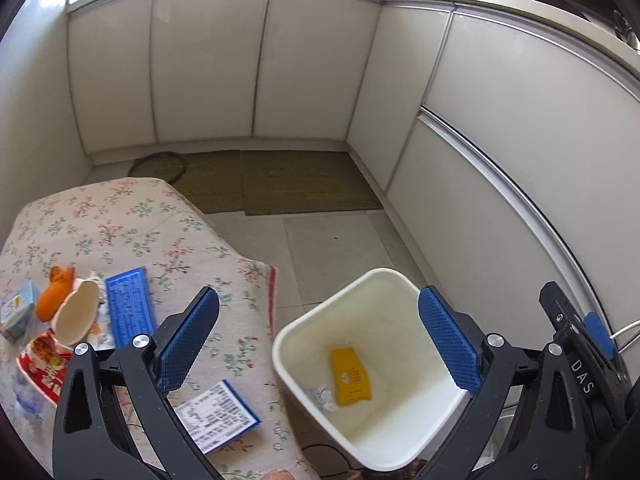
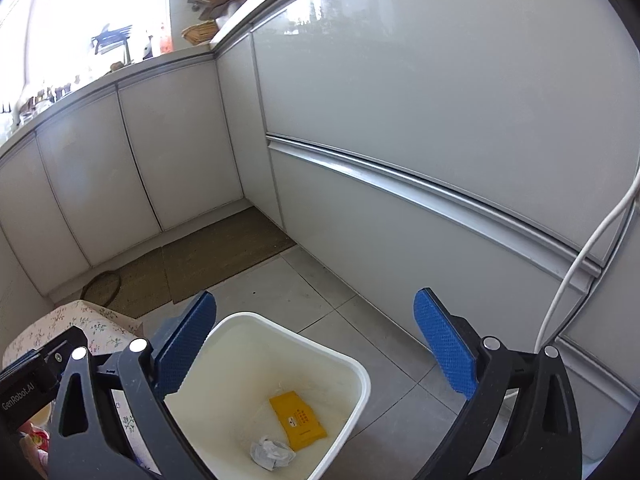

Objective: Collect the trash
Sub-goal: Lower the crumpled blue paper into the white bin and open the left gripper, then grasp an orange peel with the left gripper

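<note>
Left gripper [image 1: 318, 340]: fingers spread wide, nothing between the pads. It hangs over the gap between counter edge and bin, tilted down, one blue pad over the cloth, the other over the bin mouth. Likely placed there because a piece has just gone in.

Right gripper [image 2: 316, 344]: fingers also apart and empty, angled down at the bin from the cabinet side; no trash near its pads.

White bin [image 1: 304, 320] stands on the tiled floor just beside the counter, mouth open upward, close enough that a drop needs only a short reach. Inside: a yellow packet [image 1: 351, 376] flat on the bottom and a crumpled wrapper [image 2: 271, 453] beside it.

Still on the floral-cloth counter [image 1: 120, 224]: a printed leaflet [image 1: 218, 416] nearest the left fingers, a blue card [image 1: 130, 306], a tipped paper cup [image 1: 76, 312], orange scrap [image 1: 56, 290], red wrapper [image 1: 42, 368], small carton [image 1: 18, 310]. Judgement: task partly done; the leaflet looks the easiest next pick, though it lies flat and thin.
</note>
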A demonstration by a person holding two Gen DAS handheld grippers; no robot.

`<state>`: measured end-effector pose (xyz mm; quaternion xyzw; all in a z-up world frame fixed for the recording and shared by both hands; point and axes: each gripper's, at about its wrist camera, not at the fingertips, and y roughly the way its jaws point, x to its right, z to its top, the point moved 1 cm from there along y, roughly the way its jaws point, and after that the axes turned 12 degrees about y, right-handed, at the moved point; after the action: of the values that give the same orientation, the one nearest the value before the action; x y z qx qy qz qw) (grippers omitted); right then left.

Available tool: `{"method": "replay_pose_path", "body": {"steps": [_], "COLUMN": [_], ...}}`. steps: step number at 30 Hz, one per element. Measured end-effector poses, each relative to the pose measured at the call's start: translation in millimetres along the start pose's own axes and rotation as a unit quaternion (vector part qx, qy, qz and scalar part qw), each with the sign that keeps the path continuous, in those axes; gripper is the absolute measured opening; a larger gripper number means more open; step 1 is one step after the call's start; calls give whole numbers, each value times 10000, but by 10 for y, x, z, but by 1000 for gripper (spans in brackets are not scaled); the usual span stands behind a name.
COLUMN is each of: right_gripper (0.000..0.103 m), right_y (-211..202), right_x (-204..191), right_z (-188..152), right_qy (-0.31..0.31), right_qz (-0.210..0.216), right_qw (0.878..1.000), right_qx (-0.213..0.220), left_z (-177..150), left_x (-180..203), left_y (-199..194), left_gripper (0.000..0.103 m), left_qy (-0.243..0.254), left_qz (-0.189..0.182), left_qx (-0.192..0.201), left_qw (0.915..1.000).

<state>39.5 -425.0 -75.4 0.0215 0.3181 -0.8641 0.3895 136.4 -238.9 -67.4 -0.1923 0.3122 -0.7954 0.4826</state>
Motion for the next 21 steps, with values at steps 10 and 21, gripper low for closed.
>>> {"method": "replay_pose_path", "body": {"steps": [10, 21], "right_gripper": [96, 96], "right_y": [-119, -301], "right_x": [-511, -1139], "right_z": [-232, -570], "right_qy": [-605, -1216], "right_qz": [242, 588], "right_qw": [9979, 9908], "right_qx": [-12, -28], "left_z": [-175, -460], "left_x": [-467, -1145], "left_y": [-171, -361], "left_gripper": [96, 96], "left_qy": [-207, -624], "left_qz": [463, 886], "left_qx": [-35, -175], "left_qw": [9987, 9940]}}
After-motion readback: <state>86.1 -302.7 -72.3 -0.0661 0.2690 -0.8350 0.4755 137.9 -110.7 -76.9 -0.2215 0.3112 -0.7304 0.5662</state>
